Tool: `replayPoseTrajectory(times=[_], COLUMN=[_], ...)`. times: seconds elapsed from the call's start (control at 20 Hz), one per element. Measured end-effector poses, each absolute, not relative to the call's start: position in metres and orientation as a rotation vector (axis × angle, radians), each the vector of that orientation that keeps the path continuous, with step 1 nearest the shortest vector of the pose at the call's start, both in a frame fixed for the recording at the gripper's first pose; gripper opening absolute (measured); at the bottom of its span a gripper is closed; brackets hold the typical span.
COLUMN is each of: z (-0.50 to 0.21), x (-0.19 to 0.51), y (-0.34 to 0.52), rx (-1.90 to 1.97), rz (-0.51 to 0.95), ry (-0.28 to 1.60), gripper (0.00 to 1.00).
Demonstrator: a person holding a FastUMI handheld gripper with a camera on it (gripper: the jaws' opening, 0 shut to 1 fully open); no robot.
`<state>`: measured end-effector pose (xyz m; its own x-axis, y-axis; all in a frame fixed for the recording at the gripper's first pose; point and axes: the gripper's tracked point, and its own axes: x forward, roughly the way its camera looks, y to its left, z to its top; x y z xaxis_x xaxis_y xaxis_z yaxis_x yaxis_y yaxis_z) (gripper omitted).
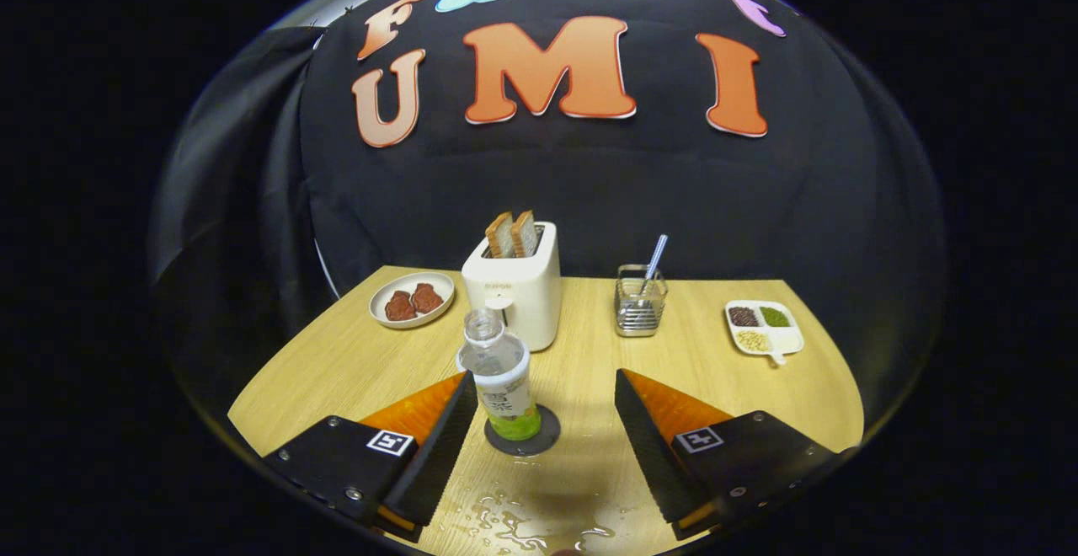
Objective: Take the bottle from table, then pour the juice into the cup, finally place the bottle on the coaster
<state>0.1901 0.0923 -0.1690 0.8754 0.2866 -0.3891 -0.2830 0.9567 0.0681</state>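
On the coaster (524,442) just ahead of the toaster (515,285), bottle (500,375) stands upright, uncapped; tool (539,387) spread wide, touching nothing; placing step looks done, next calls for backing straight off.

Toaster (515,286) with bread (512,234); plate (412,299), perhaps of meat; wire caddy (640,307).

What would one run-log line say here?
bottle: upright on coaster | gripper: open, bottle by one finger | table: wet near gripper
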Motion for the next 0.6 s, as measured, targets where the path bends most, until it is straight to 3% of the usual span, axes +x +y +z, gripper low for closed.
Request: replayPoseTrajectory(times=[0.4,0.6], z=[-0.047,-0.018], x=[0.145,0.120], y=[0.026,0.001], rx=[0.083,0.115], rz=[0.133,0.094], ry=[0.246,0.231], gripper=[0.97,0.97])
